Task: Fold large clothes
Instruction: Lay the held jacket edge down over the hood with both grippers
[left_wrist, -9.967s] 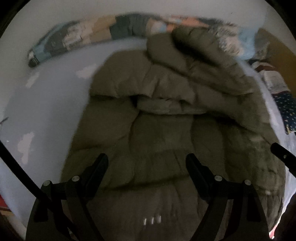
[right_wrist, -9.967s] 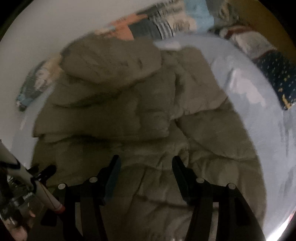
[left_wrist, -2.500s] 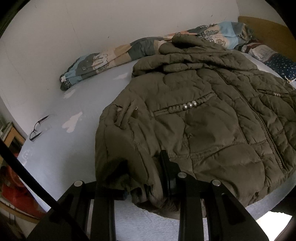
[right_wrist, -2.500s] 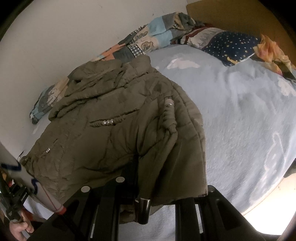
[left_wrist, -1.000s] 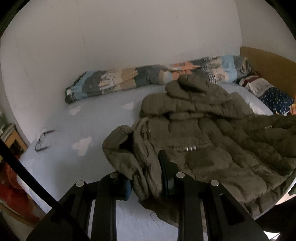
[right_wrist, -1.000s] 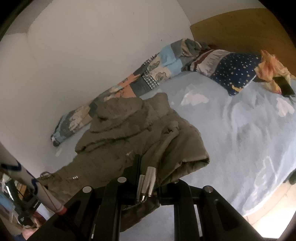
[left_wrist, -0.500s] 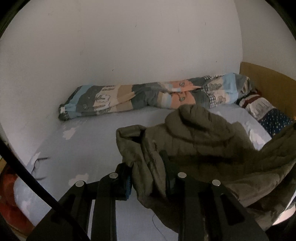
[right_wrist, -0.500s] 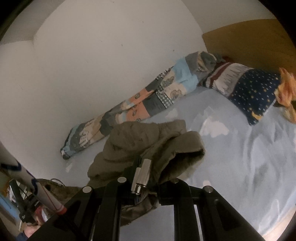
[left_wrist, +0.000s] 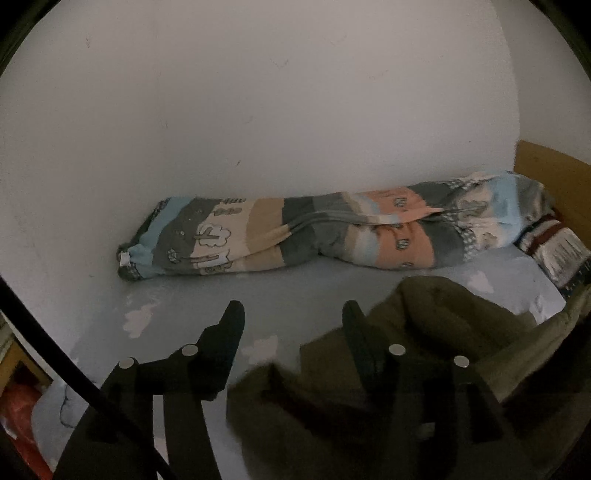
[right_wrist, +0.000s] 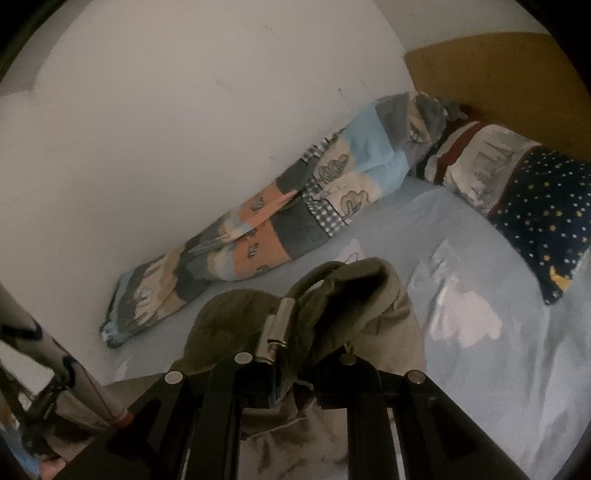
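Left tool (left_wrist: 291, 317): fingers spread apart, nothing between them, over the pale blue bed sheet (left_wrist: 207, 295). The olive padded jacket (left_wrist: 436, 332) lies bunched at near right, against the tool's right finger. Right tool (right_wrist: 291, 373): clamped on a fold of the jacket (right_wrist: 354, 295), a metal toggle (right_wrist: 275, 328) resting at the fingers. A rolled patchwork quilt (right_wrist: 295, 210) lies along the far wall; a star-print pillow (right_wrist: 546, 214) sits far right by the wooden headboard (right_wrist: 498, 66).

Both views are dim and grainy, with fisheye bending and black vignette at the corners. The olive jacket (left_wrist: 424, 369) is motion-blurred in the left view. Pale glare sits on the blue bedsheet (right_wrist: 461, 321).
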